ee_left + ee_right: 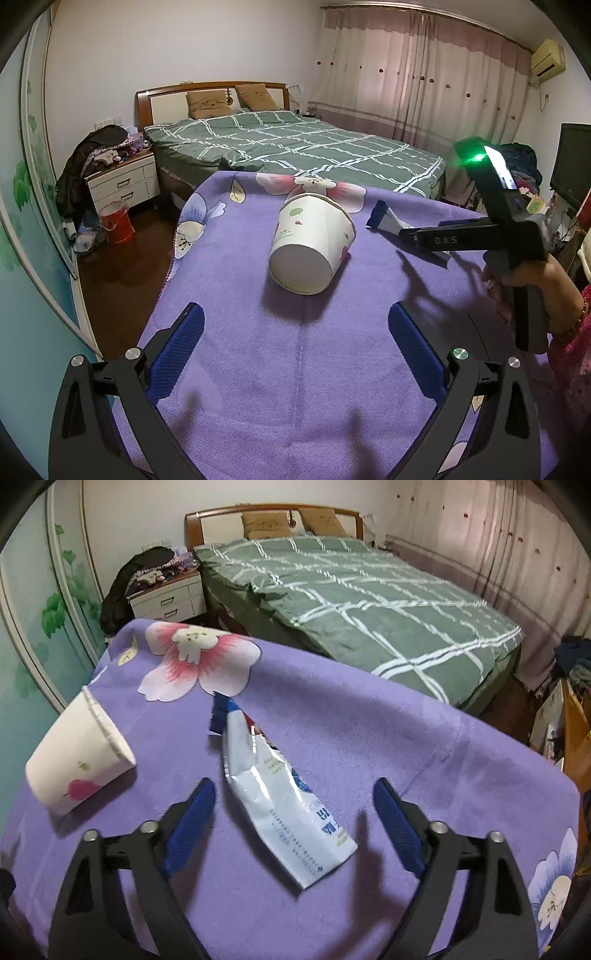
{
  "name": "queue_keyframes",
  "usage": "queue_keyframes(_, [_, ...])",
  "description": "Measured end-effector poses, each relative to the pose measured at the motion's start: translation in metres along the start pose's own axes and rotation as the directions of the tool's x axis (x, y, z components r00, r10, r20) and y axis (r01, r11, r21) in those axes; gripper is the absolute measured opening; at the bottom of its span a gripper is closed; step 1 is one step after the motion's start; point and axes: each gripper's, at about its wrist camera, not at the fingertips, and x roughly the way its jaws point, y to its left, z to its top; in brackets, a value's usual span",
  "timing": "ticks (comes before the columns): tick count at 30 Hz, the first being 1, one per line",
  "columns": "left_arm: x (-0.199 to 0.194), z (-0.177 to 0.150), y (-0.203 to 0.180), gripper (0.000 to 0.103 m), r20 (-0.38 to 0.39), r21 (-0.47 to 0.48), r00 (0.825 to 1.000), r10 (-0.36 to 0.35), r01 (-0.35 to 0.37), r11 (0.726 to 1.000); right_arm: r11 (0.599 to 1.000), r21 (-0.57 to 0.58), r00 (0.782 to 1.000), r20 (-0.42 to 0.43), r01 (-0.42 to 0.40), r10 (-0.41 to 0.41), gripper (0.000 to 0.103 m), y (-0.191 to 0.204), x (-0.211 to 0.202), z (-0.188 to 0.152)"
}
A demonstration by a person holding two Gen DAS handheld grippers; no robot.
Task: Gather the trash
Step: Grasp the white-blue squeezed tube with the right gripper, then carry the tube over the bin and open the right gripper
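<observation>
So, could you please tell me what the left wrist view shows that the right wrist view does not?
Only the left wrist view shows the right gripper from outside, in the person's hand, plus a red bucket on the floor and the open left gripper.

Only the right wrist view shows the whole white and blue wrapper, lying between the right gripper's open fingers.

Both show the tipped paper cup on the purple floral cloth, the wrapper and the green checked bed.
</observation>
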Motion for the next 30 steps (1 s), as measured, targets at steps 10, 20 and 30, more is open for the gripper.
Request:
queue_keyframes(10, [-0.001,-0.002,0.001,0.098,-0.003,-0.014,1.000,0.004,-0.004,1.000,1.000,0.000,1.000,0.009,-0.001,0.001,0.022,-0.001,-0.012,-0.019])
queue_keyframes(20, [0.001,-0.002,0.002,0.098,-0.008,-0.023,1.000,0.010,-0.010,1.000,0.998,0.064,1.000,0.013,-0.021,0.020,0.006,-0.015,-0.042,-0.055])
queue_keyframes(30, [0.000,-0.003,0.000,0.098,-0.006,-0.016,1.000,0.012,-0.012,1.000,0.982,0.188,0.997,0.078,0.010,-0.025,0.006,-0.060,-0.124,-0.127])
